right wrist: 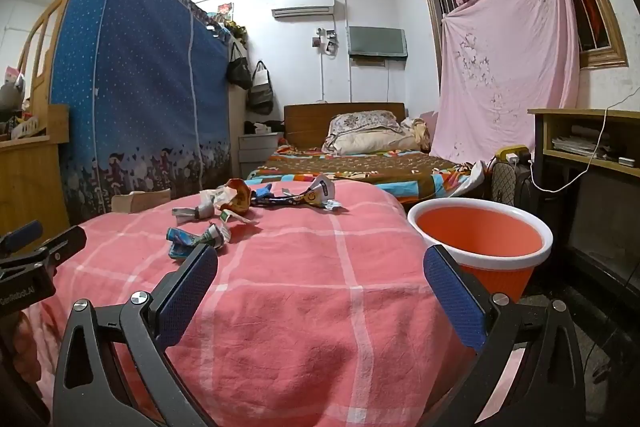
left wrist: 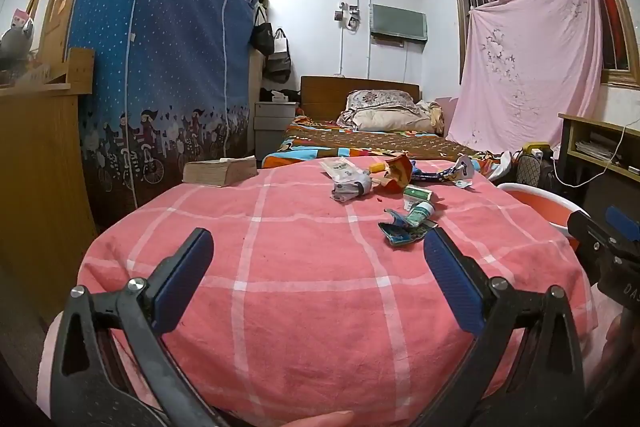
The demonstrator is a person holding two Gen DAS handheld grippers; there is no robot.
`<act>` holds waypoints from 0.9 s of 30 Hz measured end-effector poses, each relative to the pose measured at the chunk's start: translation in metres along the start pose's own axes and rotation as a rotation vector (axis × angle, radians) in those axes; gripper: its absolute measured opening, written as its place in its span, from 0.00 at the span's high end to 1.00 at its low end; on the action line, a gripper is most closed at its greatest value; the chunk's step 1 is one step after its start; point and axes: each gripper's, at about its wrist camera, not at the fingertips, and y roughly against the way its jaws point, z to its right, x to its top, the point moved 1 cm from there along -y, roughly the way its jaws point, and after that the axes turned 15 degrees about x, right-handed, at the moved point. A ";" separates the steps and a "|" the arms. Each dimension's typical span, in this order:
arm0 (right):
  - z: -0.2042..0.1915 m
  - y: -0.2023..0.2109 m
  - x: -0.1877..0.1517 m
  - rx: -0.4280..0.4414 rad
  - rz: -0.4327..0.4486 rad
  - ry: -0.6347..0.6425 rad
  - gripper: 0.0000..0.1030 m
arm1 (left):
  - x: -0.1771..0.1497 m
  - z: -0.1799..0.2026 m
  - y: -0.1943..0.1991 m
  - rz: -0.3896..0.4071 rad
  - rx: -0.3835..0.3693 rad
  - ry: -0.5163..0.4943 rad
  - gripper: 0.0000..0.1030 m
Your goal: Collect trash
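Crumpled wrappers lie on a table under a pink checked cloth. The nearest is a blue-green wrapper, also in the right wrist view. Behind it are a grey-white packet, an orange-red wrapper and a blue-white strip. An orange bin with a white rim stands right of the table. My left gripper is open and empty, just short of the blue-green wrapper. My right gripper is open and empty over the cloth, left of the bin.
A thick book lies at the table's far left corner. A blue fabric wardrobe stands to the left, a bed beyond the table, a wooden desk with a white cable behind the bin.
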 end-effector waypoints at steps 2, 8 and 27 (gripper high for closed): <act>0.000 0.000 0.000 0.000 0.000 -0.001 0.00 | 0.001 0.001 0.002 0.000 0.000 0.000 0.12; 0.001 -0.001 0.000 0.001 -0.001 -0.002 0.00 | 0.001 0.001 0.002 0.001 -0.001 -0.001 0.12; 0.001 0.000 0.000 0.001 -0.001 -0.005 0.00 | 0.001 0.002 0.002 0.002 0.000 -0.002 0.12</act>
